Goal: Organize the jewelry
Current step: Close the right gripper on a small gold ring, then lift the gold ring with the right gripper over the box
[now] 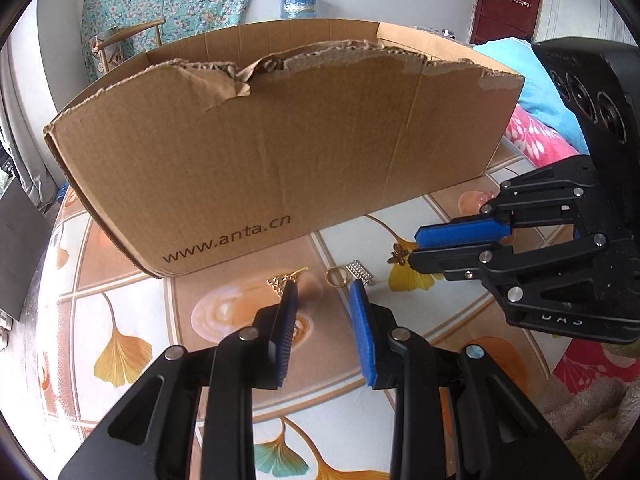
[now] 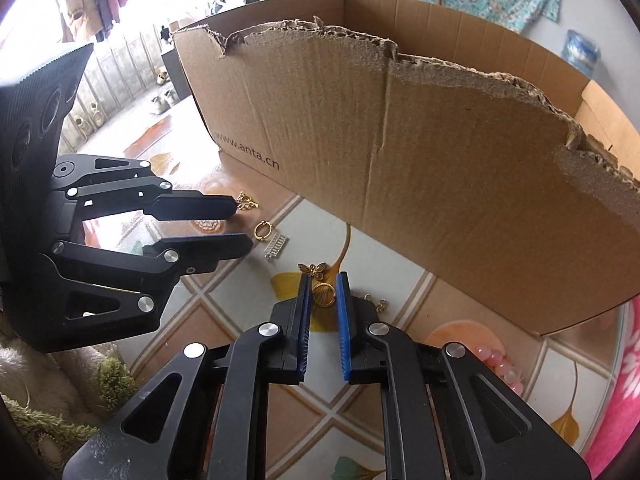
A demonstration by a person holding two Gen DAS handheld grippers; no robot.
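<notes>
Several small jewelry pieces lie on the patterned tabletop in front of a torn cardboard box (image 1: 280, 140) (image 2: 440, 180). My right gripper (image 2: 323, 290) is shut on a gold ring (image 2: 323, 295) with a butterfly charm (image 2: 312, 270), its blue pads against the ring's sides. In the left wrist view the right gripper (image 1: 413, 248) comes in from the right, tips at the butterfly (image 1: 397, 256). My left gripper (image 1: 323, 292) (image 2: 240, 222) stands open and holds nothing. Just past its tips lie a gold hoop (image 1: 335, 277), a gold chain (image 1: 282, 280) and a silver stone-set piece (image 1: 360, 272).
Small gold earrings (image 2: 378, 304) and pink beads (image 2: 502, 364) lie to the right of the right gripper. The box wall stands close behind all the pieces. A fluffy cloth (image 2: 60, 400) lies at the table's near edge, and pink fabric (image 1: 532, 136) lies at the right.
</notes>
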